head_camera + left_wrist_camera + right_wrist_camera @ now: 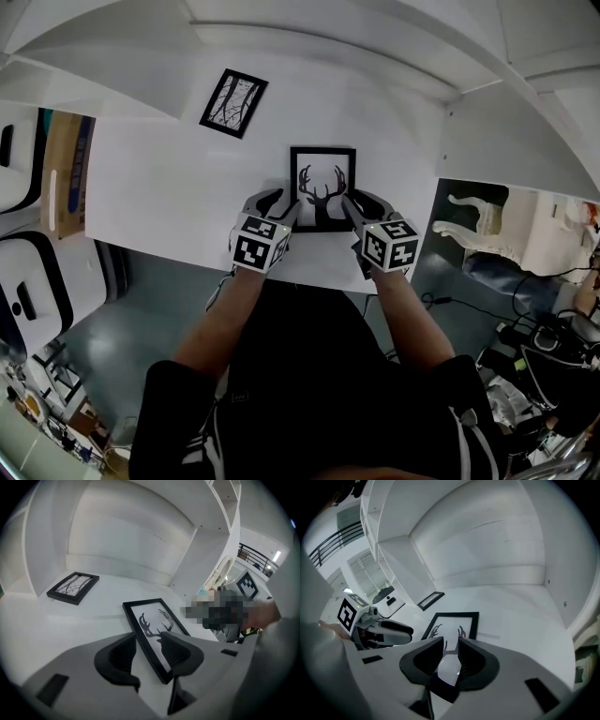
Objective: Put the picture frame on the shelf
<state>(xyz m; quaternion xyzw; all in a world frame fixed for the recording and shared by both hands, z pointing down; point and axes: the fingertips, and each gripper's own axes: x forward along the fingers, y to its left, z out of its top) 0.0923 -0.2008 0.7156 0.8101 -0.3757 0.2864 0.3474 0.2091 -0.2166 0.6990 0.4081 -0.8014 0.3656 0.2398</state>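
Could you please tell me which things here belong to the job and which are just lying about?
Job: deer picture frame, shelf, left hand-held gripper, right hand-held gripper.
Lying about: branch-print frame at the back, cardboard box.

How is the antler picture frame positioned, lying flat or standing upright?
Lying flat. The antler picture frame rests face up on the white shelf, its whole print visible from above.

Near frame (322,187) on shelf (159,178), far frame (233,103) behind-left
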